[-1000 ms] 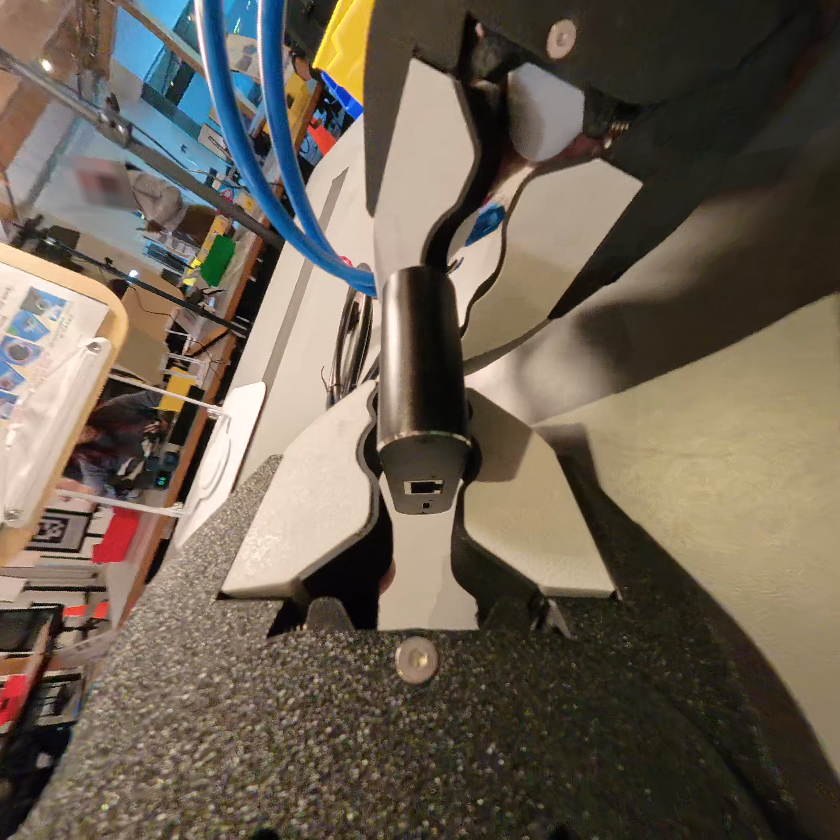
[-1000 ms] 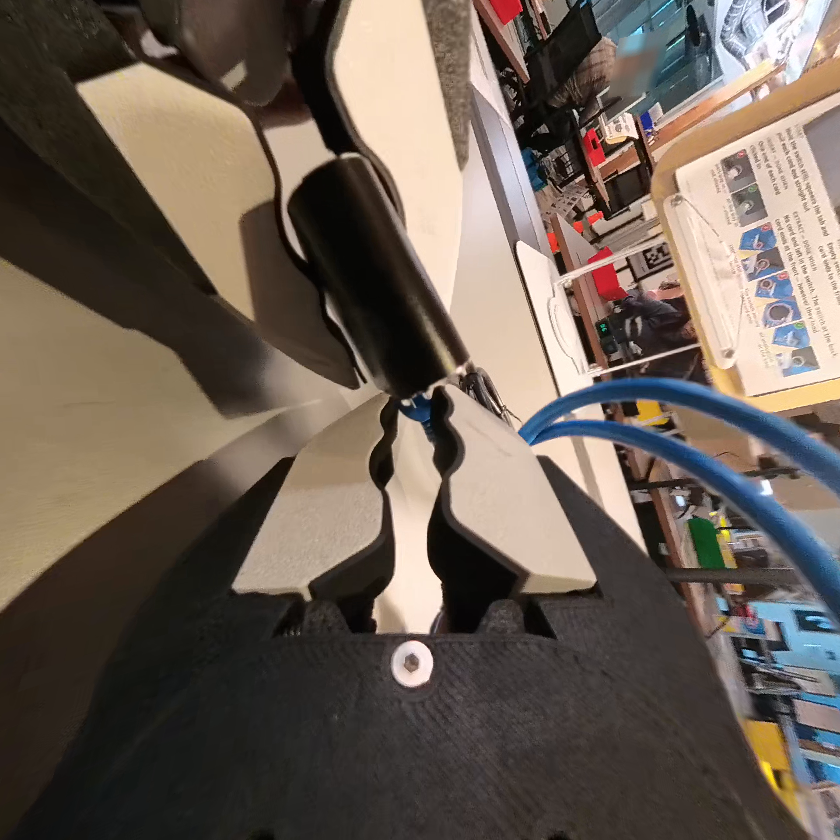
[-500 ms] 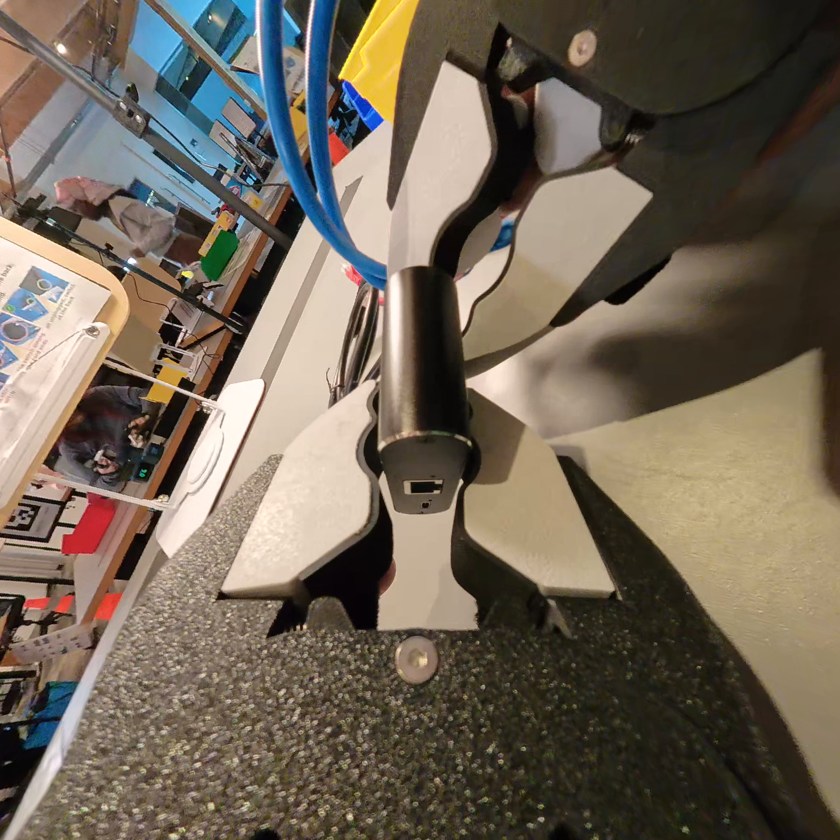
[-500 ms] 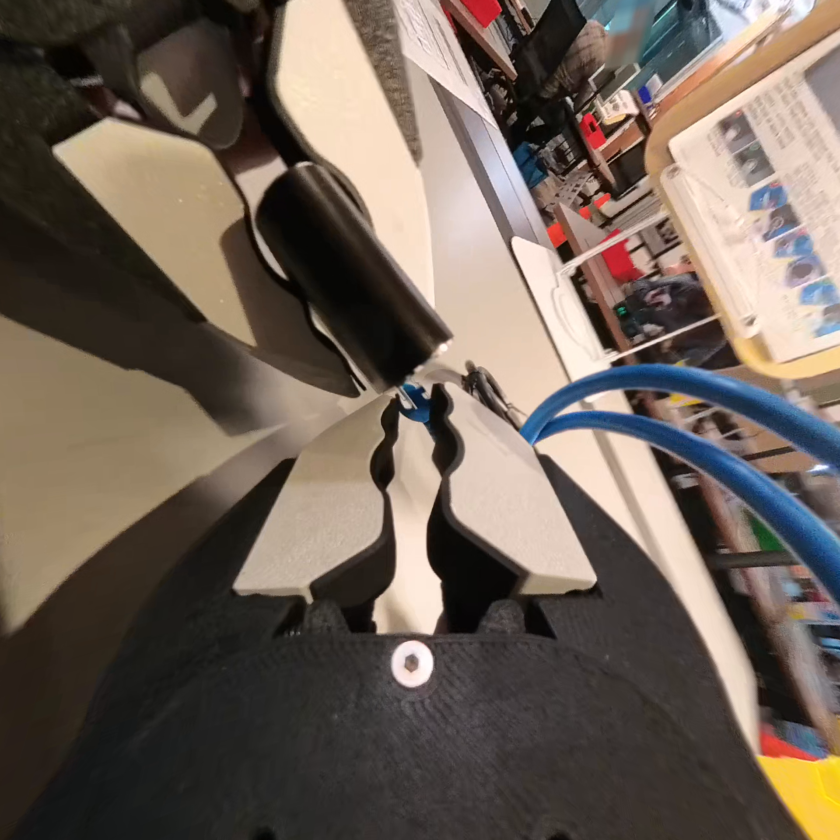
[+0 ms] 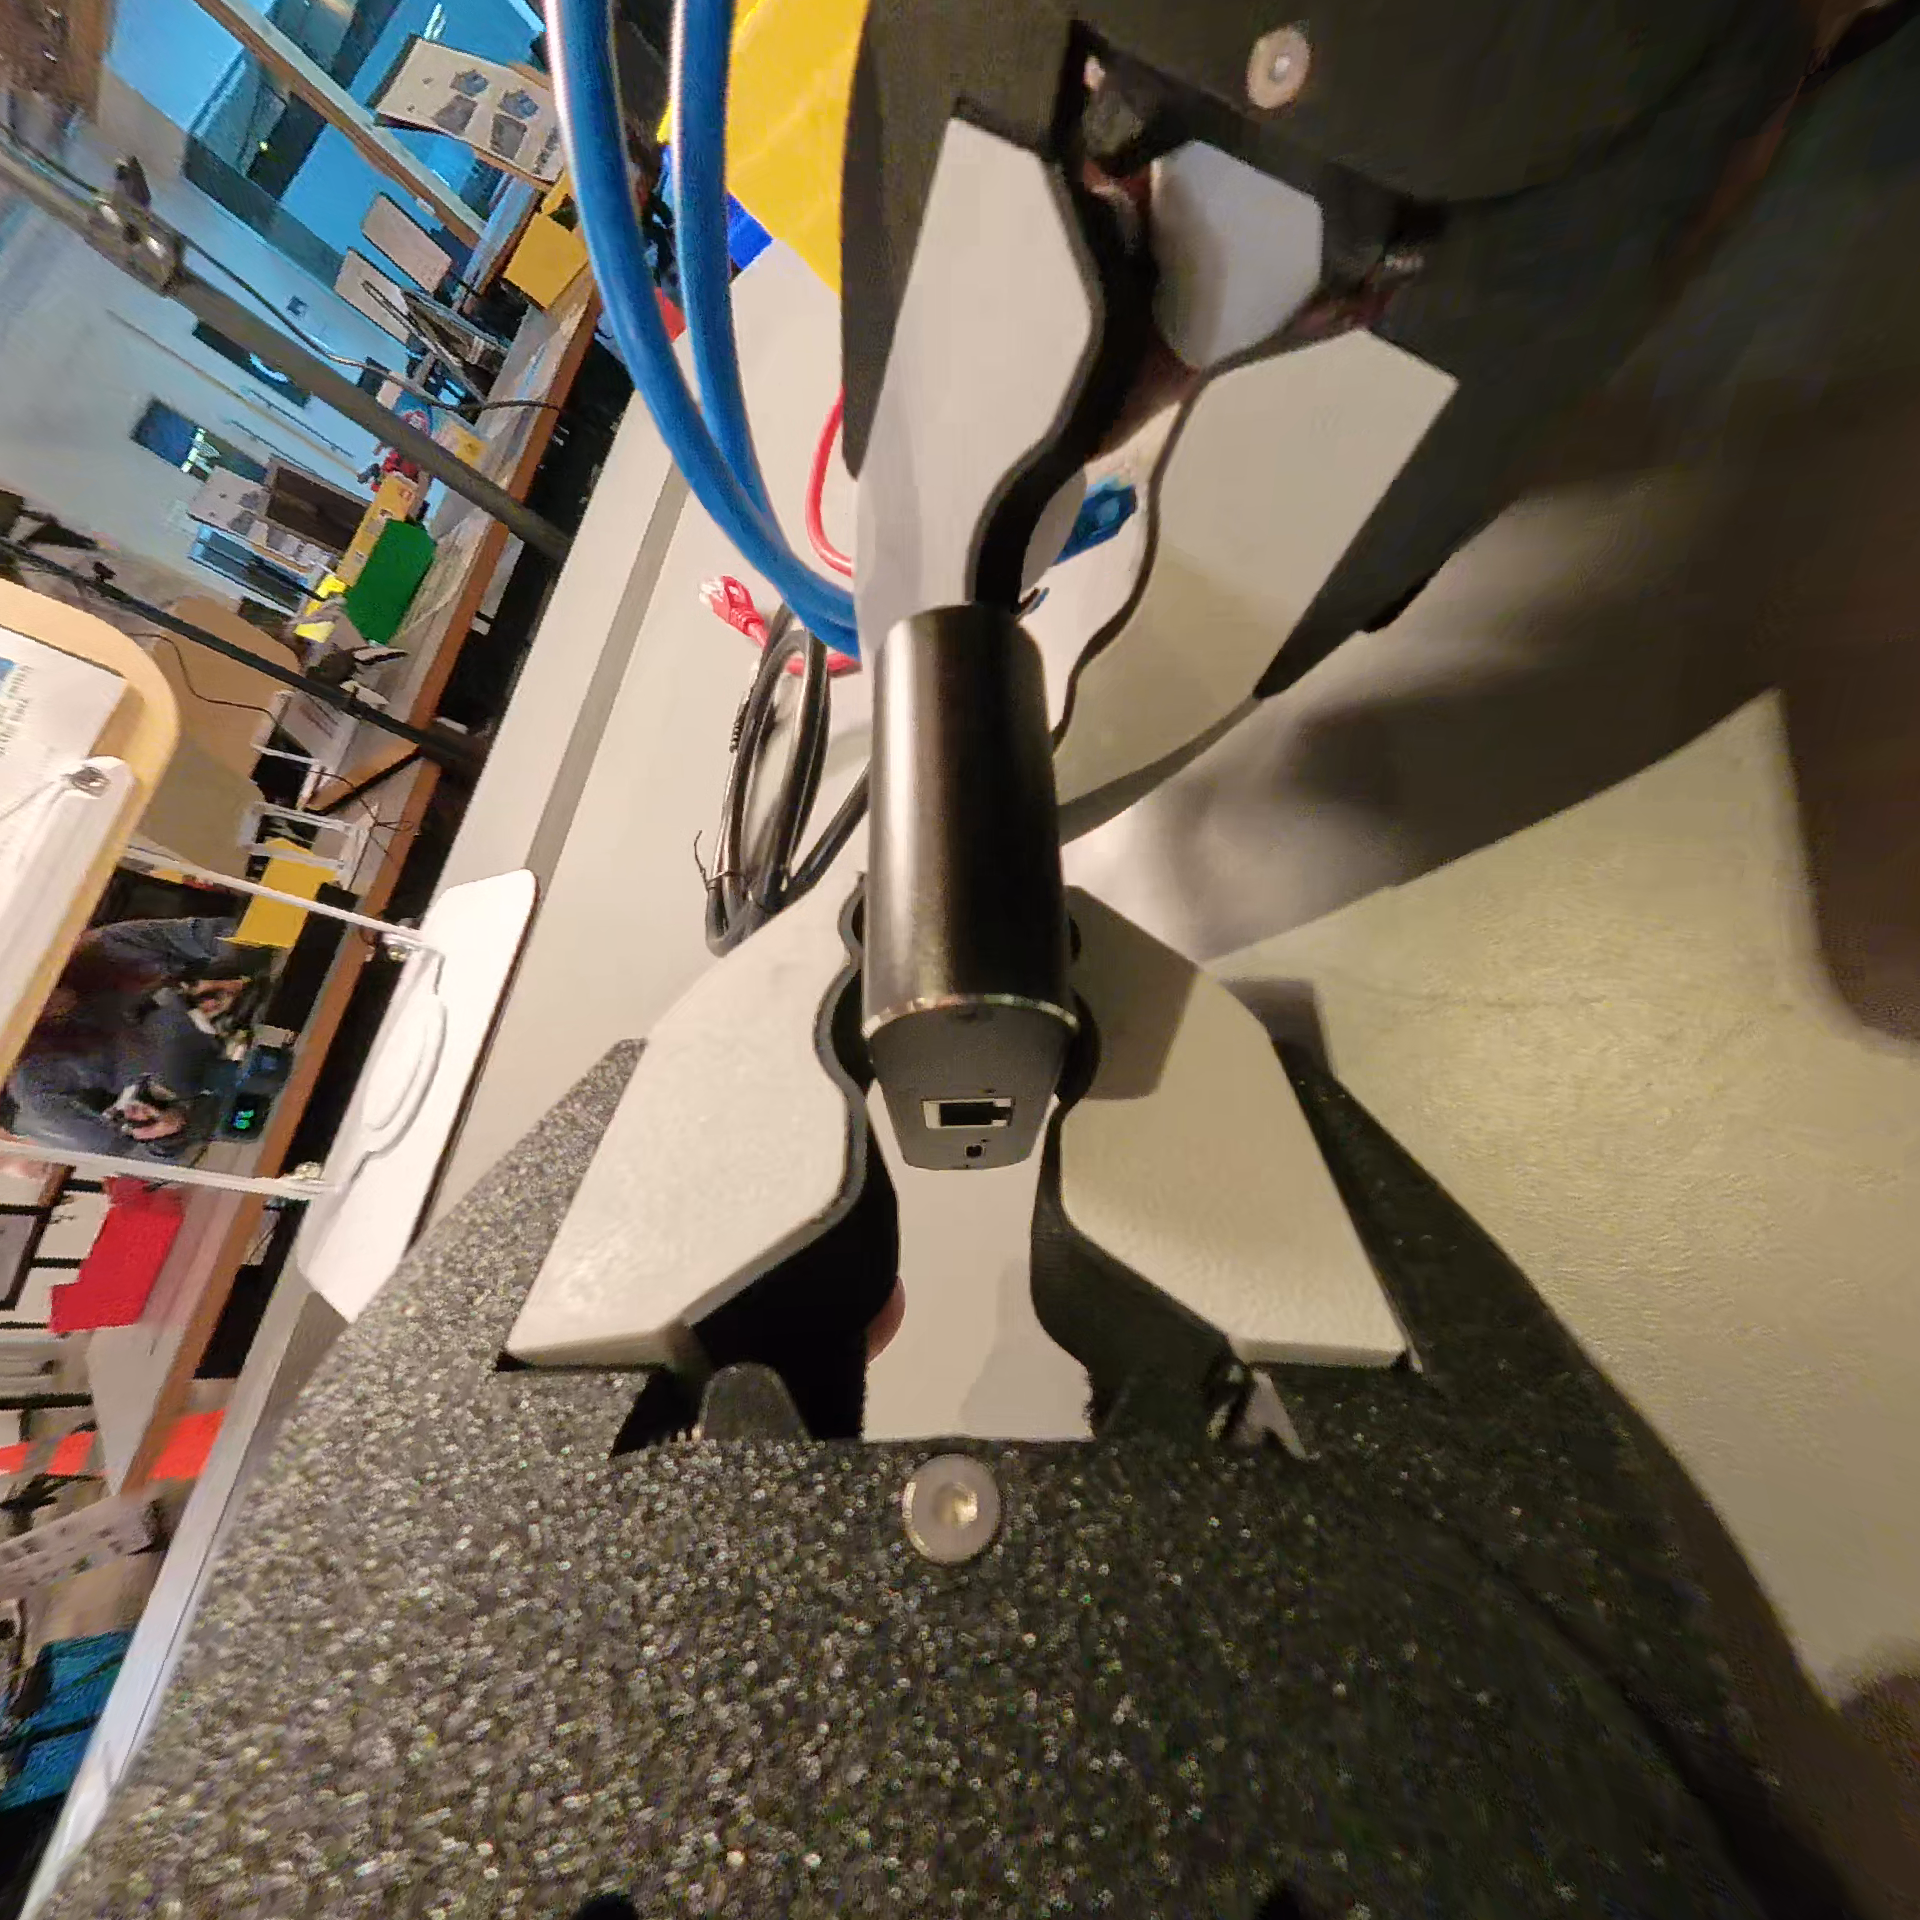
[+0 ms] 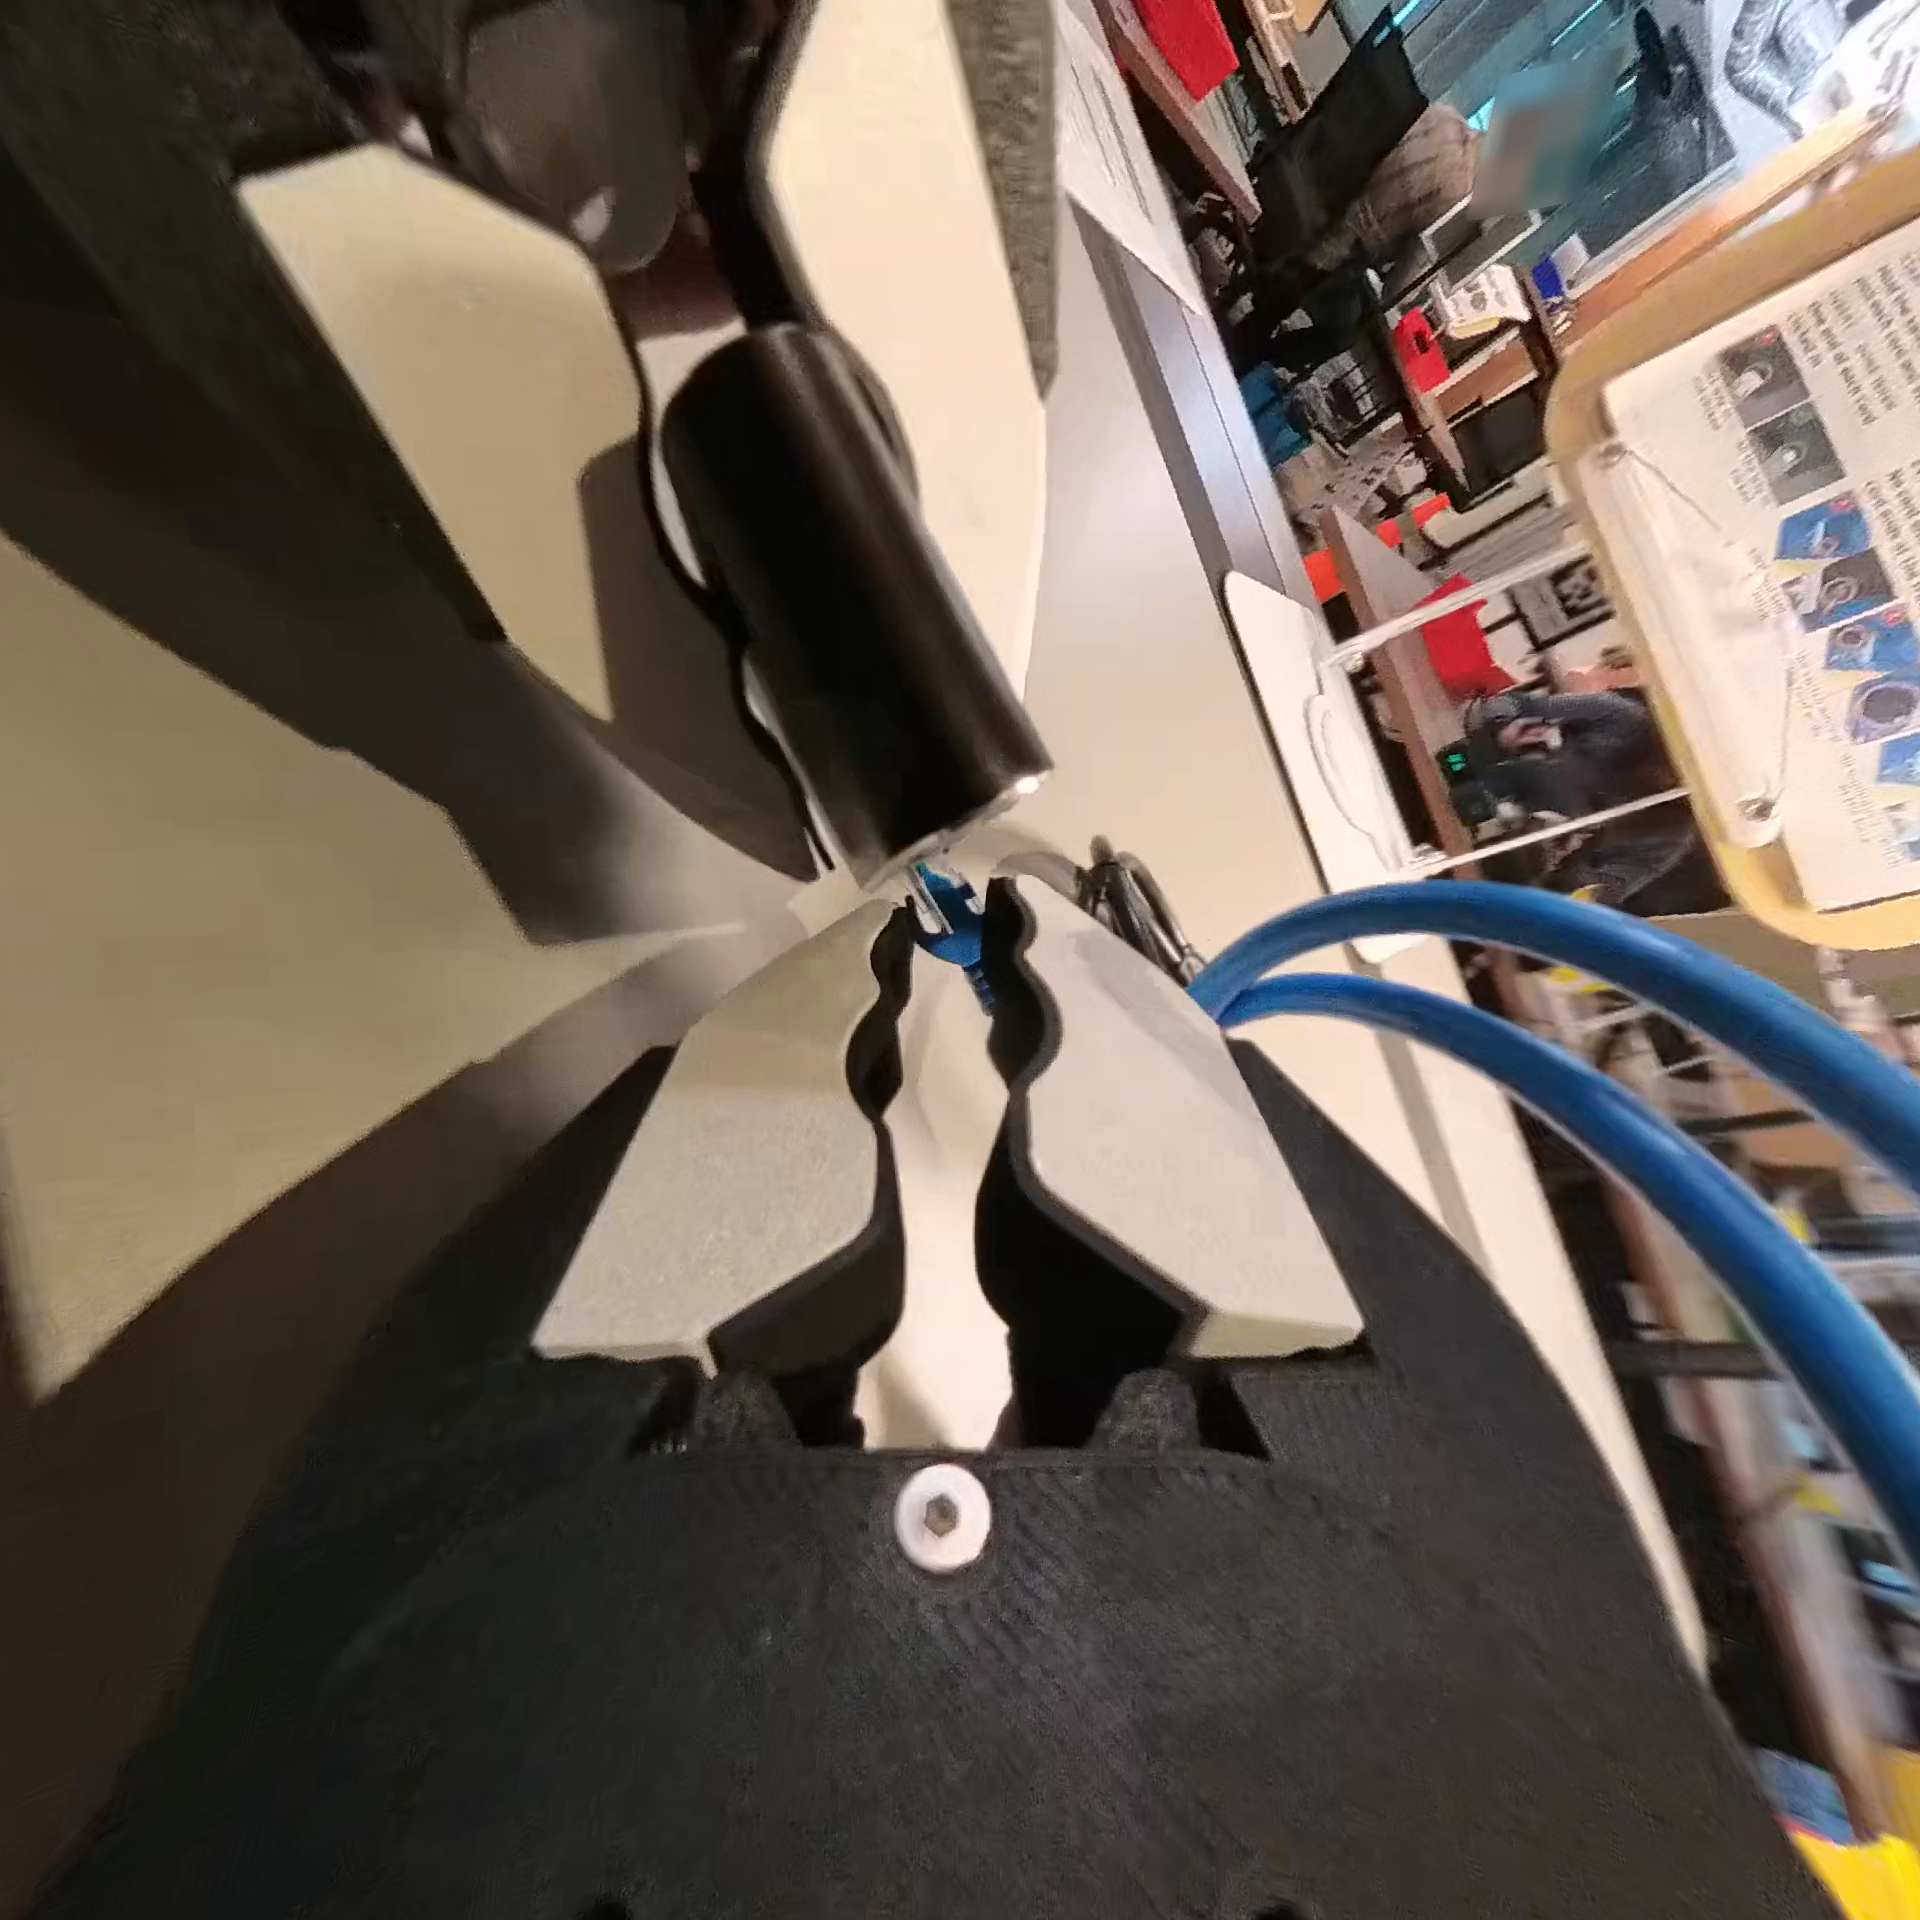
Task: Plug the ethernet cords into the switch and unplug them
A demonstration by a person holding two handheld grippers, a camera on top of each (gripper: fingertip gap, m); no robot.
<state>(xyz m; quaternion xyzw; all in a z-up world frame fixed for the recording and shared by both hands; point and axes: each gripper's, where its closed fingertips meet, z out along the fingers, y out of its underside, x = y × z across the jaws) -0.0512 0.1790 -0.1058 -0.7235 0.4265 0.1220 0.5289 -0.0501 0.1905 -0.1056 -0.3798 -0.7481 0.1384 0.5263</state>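
Note:
My left gripper (image 5: 961, 935) is shut on a black tube-shaped switch (image 5: 961, 821), with its near end face and a small port toward the camera. My right gripper (image 6: 945, 920) faces it from the far end and is shut on the blue ethernet plug (image 6: 951, 920), which sits at the switch's far end (image 6: 862, 665). The right gripper also shows in the left wrist view (image 5: 1049, 540) with the blue plug (image 5: 1107, 514) between its fingers. The blue cord (image 6: 1610, 1039) loops away in two strands; it also shows in the left wrist view (image 5: 665, 343).
A pale table (image 5: 1507, 1091) lies under both grippers. A red ethernet cord (image 5: 732, 603) and a coiled black cable (image 5: 769, 790) lie on it. A clear stand with a printed sheet (image 6: 1766, 520) stands at the edge. Workshop clutter and a person are behind.
Both grippers keep their grip. The views have shifted slightly, and the plug now shows a little more between the right fingertips and the switch's end.

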